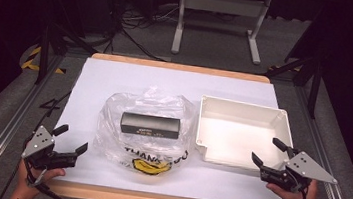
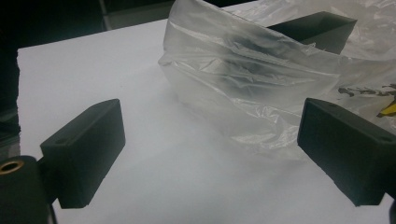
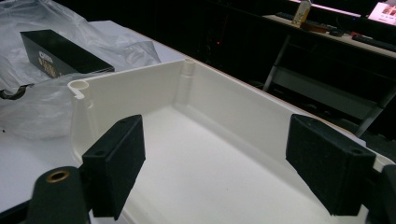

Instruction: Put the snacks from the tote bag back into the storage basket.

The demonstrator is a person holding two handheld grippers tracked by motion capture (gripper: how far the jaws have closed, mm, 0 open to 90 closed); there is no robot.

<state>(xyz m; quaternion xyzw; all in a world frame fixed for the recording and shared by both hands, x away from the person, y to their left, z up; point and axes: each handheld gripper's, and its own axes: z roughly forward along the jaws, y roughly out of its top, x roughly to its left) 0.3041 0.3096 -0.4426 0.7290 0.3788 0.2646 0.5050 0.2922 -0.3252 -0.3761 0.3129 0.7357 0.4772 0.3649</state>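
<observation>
A dark room with cables on the floor surrounds a wooden-edged table (image 1: pixel 178 67) covered by a white sheet. Near the middle lies a crumpled clear plastic bag (image 1: pixel 146 129) with yellow and black print, and a long black box (image 1: pixel 150 125) rests on it. Just to the right of the bag sits an empty white plastic tray (image 1: pixel 241 132). At the near left edge of the table, a hand holds the left tool (image 1: pixel 70 139), its jaws spread wide with nothing between them, pointing toward the bag and close beside it. At the near right, another hand holds the right tool (image 1: pixel 269 151) at the tray's near right corner, jaws apart and gripping nothing
</observation>
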